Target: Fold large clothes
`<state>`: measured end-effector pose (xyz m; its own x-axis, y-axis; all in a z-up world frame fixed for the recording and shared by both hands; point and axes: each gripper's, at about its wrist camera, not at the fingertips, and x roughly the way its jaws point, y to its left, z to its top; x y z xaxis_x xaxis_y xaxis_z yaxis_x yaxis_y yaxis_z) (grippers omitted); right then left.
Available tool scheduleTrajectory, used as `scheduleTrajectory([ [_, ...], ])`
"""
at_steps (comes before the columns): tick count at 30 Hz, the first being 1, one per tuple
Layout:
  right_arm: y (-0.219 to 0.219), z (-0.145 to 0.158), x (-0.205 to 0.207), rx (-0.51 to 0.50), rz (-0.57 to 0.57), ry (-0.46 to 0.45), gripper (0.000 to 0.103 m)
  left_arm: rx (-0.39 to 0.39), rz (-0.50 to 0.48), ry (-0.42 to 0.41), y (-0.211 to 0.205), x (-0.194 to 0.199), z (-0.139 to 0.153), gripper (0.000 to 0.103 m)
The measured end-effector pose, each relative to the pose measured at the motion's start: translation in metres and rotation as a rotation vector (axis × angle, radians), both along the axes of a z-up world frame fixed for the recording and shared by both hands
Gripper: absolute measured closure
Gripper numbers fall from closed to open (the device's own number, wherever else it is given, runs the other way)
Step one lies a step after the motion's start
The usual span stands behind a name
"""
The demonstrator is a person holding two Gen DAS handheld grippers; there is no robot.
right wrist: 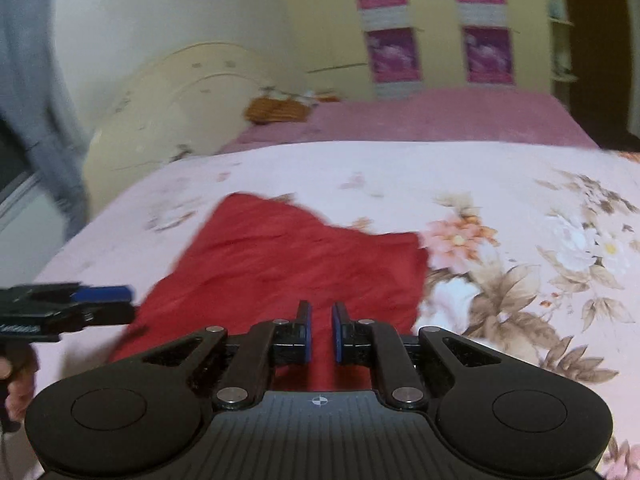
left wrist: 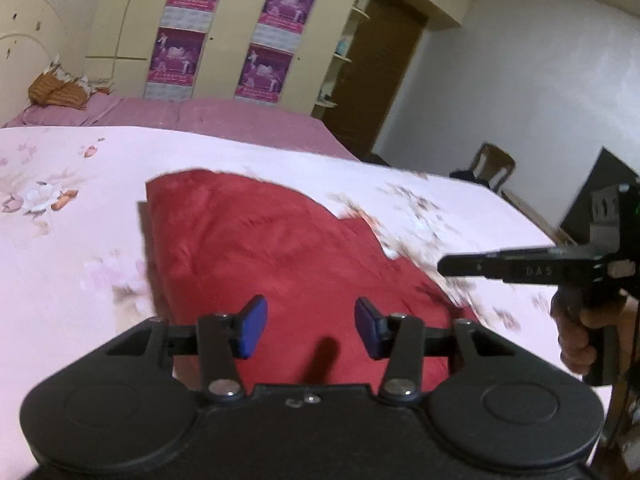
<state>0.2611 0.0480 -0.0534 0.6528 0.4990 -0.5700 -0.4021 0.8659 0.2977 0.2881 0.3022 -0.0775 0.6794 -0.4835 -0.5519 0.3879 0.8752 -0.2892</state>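
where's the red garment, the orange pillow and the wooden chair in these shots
red garment (left wrist: 280, 248): left wrist view, middle of the cloth spread on the bed.
orange pillow (left wrist: 56, 90): left wrist view, its striped front, by the headboard.
wooden chair (left wrist: 494, 164): left wrist view, its backrest, by the white wall.

I count one red garment (left wrist: 256, 248) on one floral bed sheet (left wrist: 72, 240), four purple posters (left wrist: 178, 54) on the wardrobe, one wooden chair (left wrist: 494, 166), and my two grippers (left wrist: 310, 326).
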Motion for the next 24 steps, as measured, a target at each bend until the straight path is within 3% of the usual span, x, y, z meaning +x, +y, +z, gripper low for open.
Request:
scheduleTrajectory([
  [6,0.012,-0.016,-0.04,-0.019,0.039,0.043,0.092,0.032,0.025,0.055,-0.011,-0.026,-0.022,0.057],
  [10,0.02,-0.05,-0.043,-0.098,0.038,0.054,0.092,0.081,0.048,0.039,-0.019,-0.031,-0.034,0.056],
  [13,0.02,-0.07,-0.036,-0.075,0.025,0.075,0.092,0.157,0.059,0.008,-0.03,-0.033,-0.043,0.056],
  [16,0.017,-0.063,-0.039,-0.063,-0.001,0.073,0.092,0.165,0.087,0.002,-0.032,-0.041,-0.031,0.058],
  [19,0.007,-0.036,-0.066,-0.02,0.007,0.007,0.092,0.134,0.096,-0.024,-0.032,-0.064,-0.014,0.058],
  [24,0.017,-0.032,-0.085,-0.026,0.039,-0.007,0.092,0.155,0.117,-0.001,-0.037,-0.07,-0.023,0.059],
])
